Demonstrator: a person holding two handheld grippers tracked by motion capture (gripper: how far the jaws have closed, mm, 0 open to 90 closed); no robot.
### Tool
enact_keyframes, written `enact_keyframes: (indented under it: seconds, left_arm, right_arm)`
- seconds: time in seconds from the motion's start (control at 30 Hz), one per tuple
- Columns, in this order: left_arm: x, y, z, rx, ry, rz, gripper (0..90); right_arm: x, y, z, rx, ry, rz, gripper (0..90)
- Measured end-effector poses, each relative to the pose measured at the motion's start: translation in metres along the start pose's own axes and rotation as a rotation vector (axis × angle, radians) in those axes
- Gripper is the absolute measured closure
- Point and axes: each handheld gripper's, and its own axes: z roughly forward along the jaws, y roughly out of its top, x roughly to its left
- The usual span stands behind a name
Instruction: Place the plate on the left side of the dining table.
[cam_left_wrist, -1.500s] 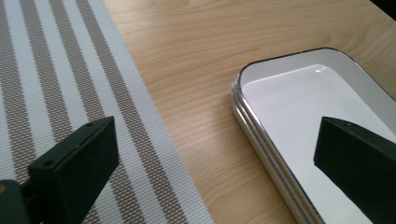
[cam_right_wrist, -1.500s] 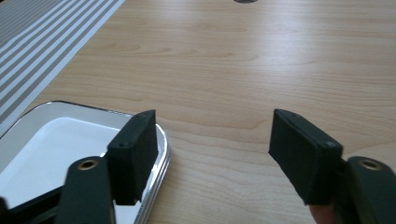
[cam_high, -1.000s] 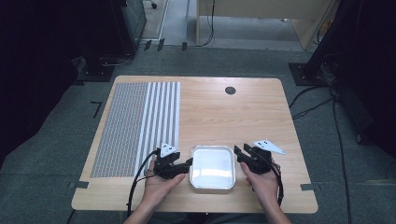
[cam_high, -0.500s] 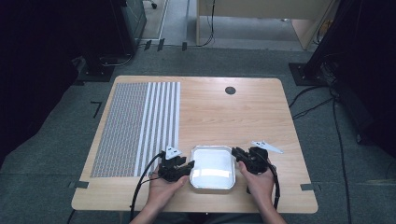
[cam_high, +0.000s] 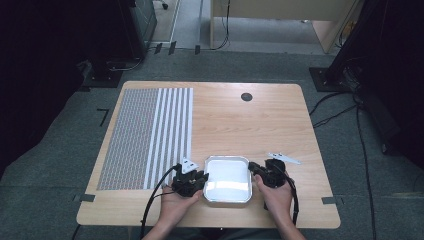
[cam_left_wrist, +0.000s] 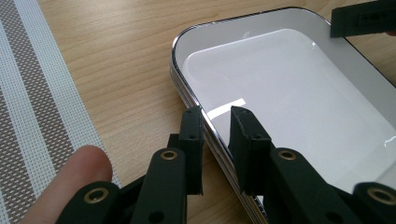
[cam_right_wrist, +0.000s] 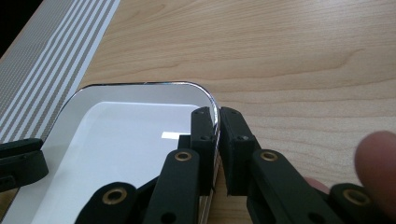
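A white rectangular tray (cam_high: 227, 181) with a shiny metal rim lies empty near the table's front edge. My left gripper (cam_high: 203, 176) holds its left rim. In the left gripper view the two black jaws (cam_left_wrist: 216, 114) straddle that rim, one outside and one inside the tray (cam_left_wrist: 289, 93). My right gripper (cam_high: 253, 168) holds the right rim. Its jaws (cam_right_wrist: 215, 114) pinch the chrome edge of the tray (cam_right_wrist: 116, 140) tightly. Both pairs of jaws have just been closing onto the rims. The tray rests flat on the wood.
A brown and white striped placemat (cam_high: 150, 135) covers the left part of the wooden table (cam_high: 260, 125). A round cable hole (cam_high: 246, 97) sits near the far edge. Cables trail over the grey floor at the right.
Both grippers have shifted slightly inward to the tray's sides, and their jaws have narrowed from wide apart to pinching the left and right rims.
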Motion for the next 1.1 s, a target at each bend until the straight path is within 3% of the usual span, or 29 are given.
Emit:
enact_keyframes:
  seconds: [0.17, 0.43, 0.57, 0.63, 0.8, 1.1]
  left_arm:
    - [0.0, 0.0, 0.0, -0.002, 0.003, 0.009, 76.9]
    - [-0.001, 0.0, 0.0, -0.004, 0.008, 0.021, 77.2]
    - [-0.001, 0.001, 0.001, -0.004, 0.008, 0.02, 77.2]
    - [0.0, 0.001, 0.001, -0.003, 0.006, 0.017, 76.6]
    - [-0.001, 0.001, 0.001, -0.004, 0.014, 0.015, 70.2]
    - [-0.001, 0.001, -0.001, -0.008, 0.007, 0.024, 77.1]
  right_arm:
    - [0.0, 0.001, -0.002, -0.005, 0.004, 0.028, 89.1]
    - [0.007, -0.002, -0.001, -0.021, -0.043, -0.041, 88.4]
    - [0.008, -0.002, -0.002, -0.029, -0.054, -0.054, 89.2]
    - [0.008, 0.001, -0.007, -0.055, -0.026, -0.004, 90.0]
    - [0.009, 0.003, -0.012, -0.08, -0.028, 0.003, 90.0]
    - [-0.003, 0.001, -0.006, -0.032, 0.024, 0.083, 88.4]
